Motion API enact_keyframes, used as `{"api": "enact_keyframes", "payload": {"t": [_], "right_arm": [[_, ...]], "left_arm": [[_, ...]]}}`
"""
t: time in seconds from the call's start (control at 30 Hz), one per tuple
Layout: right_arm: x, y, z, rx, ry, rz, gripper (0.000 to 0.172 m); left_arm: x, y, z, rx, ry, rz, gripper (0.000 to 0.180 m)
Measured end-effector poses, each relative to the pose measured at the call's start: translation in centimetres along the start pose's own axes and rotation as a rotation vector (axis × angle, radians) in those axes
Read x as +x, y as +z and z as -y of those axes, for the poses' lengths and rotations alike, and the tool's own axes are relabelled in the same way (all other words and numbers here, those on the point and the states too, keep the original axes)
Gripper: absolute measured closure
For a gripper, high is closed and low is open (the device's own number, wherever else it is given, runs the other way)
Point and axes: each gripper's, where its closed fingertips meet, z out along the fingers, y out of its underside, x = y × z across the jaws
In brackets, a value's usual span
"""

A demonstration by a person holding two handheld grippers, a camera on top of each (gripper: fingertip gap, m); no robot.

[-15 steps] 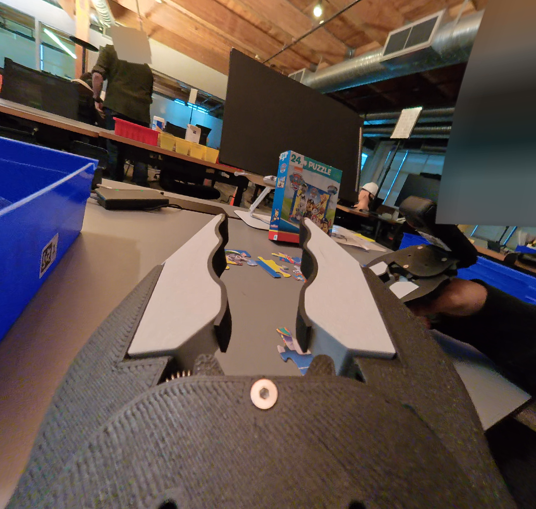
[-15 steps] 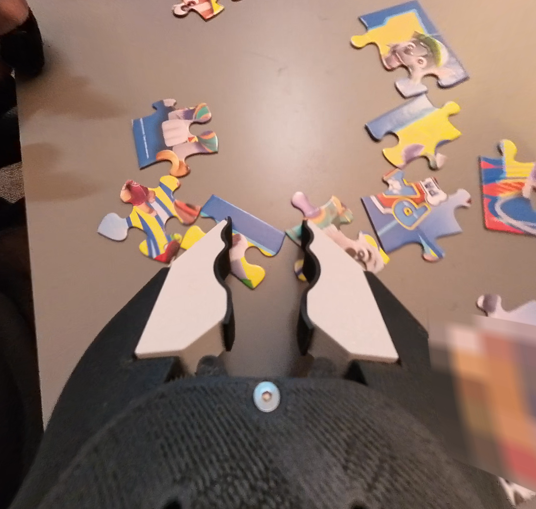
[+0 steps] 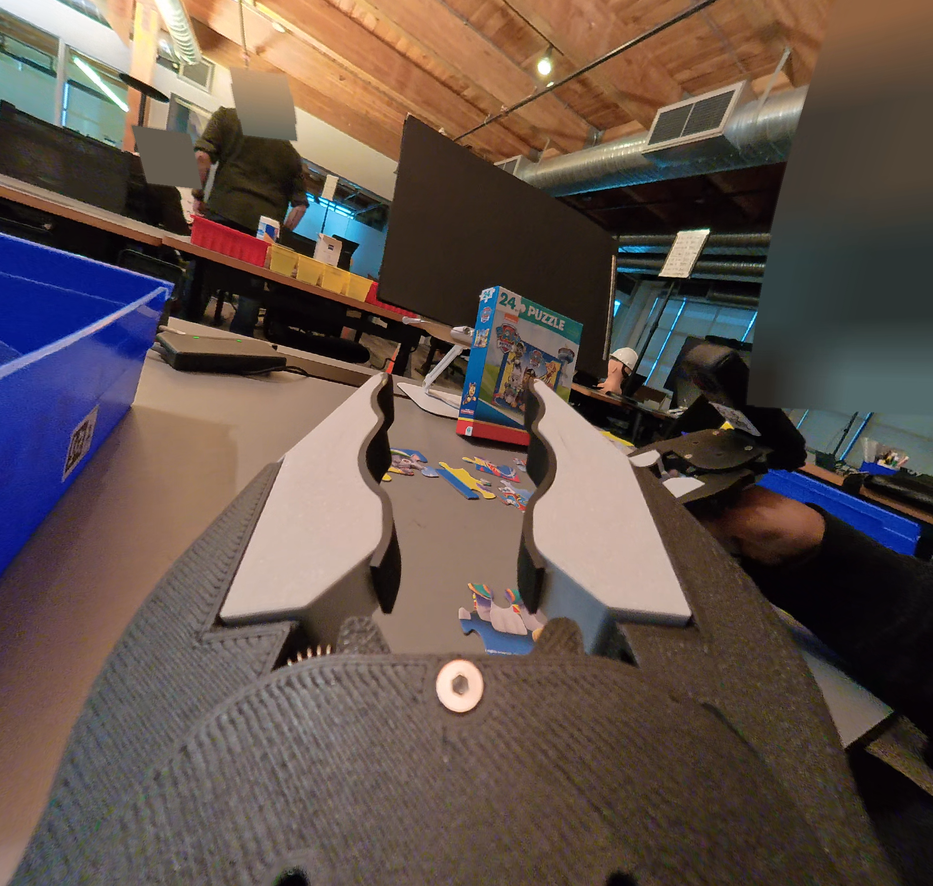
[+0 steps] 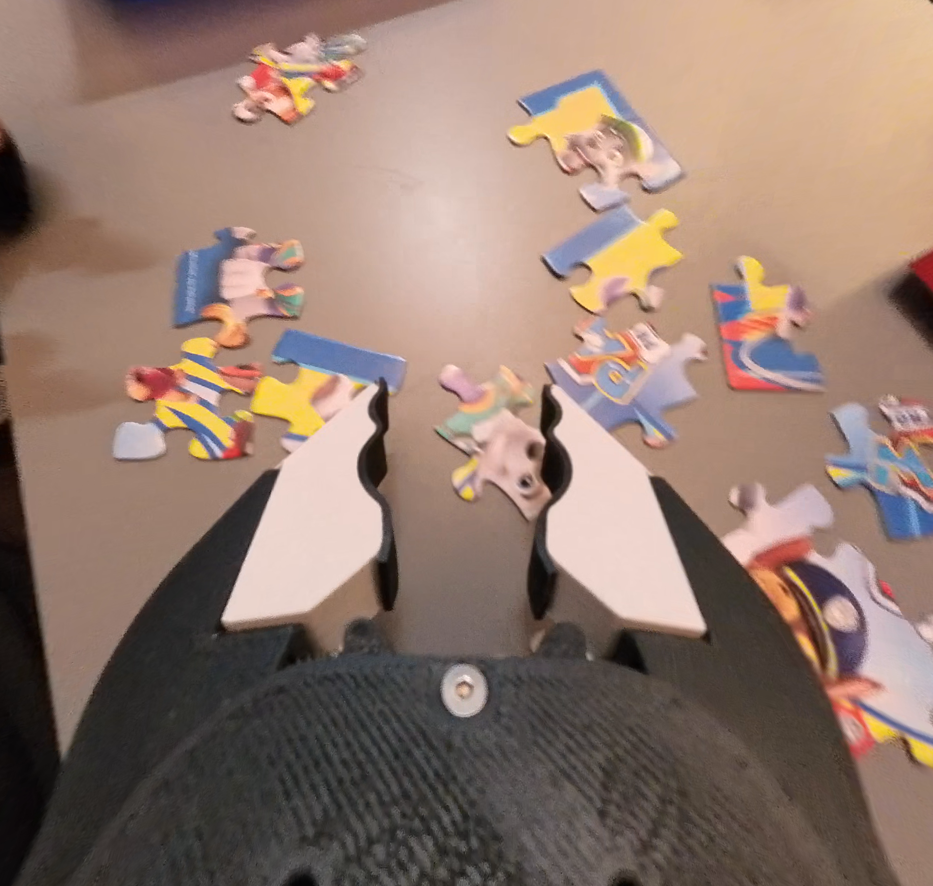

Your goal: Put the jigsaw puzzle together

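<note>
Right view blurred; right hand-held gripper spread wide w/ nothing gripped, its finger partly covering pastel puzzle piece on worktop. Left hand-held gripper spread, bare.

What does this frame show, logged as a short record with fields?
Setting: grey table in an open workshop
Left tool: open, holds nothing, low over the table, aimed at the upright puzzle box
Right tool: open, holds nothing, above loose puzzle pieces
Nearest to right tool: green and white piece, lying flat between the fingers, partly hidden by the right finger
Other pieces: blue and yellow piece by the left finger
Also: blue bin
</note>
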Motion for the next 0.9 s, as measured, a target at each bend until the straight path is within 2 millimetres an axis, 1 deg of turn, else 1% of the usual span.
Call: {"api": "enact_keyframes", "payload": {"t": [0.07,0.13,0.17,0.23,0.27,0.3,0.33,0.53,0.63,0.73,0.77,0.8,0.9], "right_arm": [[0.8,0.0,-1.5,-0.055,0.0,0.0,0.103],[0.4,0.4,-2.4,-0.093,-0.02,0.039,0.101],[0.3,0.7,-2.6,-0.097,-0.034,0.041,0.101],[-0.2,1.0,-2.3,-0.089,-0.052,0.046,0.106],[-0.5,1.1,-2.2,-0.092,-0.048,0.053,0.106],[-0.9,1.3,-2.0,-0.092,-0.039,0.072,0.11],[-1.1,1.6,-1.9,-0.088,-0.043,0.073,0.107],[-2.5,3.0,-0.5,-0.072,-0.06,0.084,0.113],[-2.8,3.9,0.4,-0.051,-0.055,0.077,0.117],[-3.2,4.0,0.7,-0.059,-0.051,0.045,0.118],[-3.6,3.7,1.1,-0.04,-0.059,0.034,0.115],[-4.4,3.3,1.6,-0.001,-0.066,0.039,0.112],[-8.3,1.3,3.1,0.139,-0.084,0.123,0.11]], "left_arm": [[-0.1,-0.1,0.2,0.012,-0.012,-0.004,0.13],[-0.2,-0.1,0.2,0.021,-0.023,-0.007,0.13],[-0.3,-0.2,0.3,0.024,-0.027,-0.007,0.13],[-0.4,-0.2,0.4,0.031,-0.037,-0.003,0.129],[-0.5,-0.3,0.4,0.034,-0.042,-0.002,0.129],[-0.6,-0.3,0.5,0.039,-0.047,-0.001,0.129],[-0.7,-0.4,0.5,0.043,-0.053,0.0,0.129],[-0.8,-0.5,0.7,0.054,-0.075,-0.009,0.128],[-0.8,-0.5,0.6,0.053,-0.087,-0.015,0.127],[-0.9,-0.6,0.7,0.056,-0.104,-0.021,0.126],[-0.9,-0.6,0.7,0.056,-0.107,-0.022,0.125],[-0.9,-0.6,0.7,0.056,-0.105,-0.022,0.125],[-0.3,-0.3,0.3,0.029,-0.059,-0.02,0.126]]}}
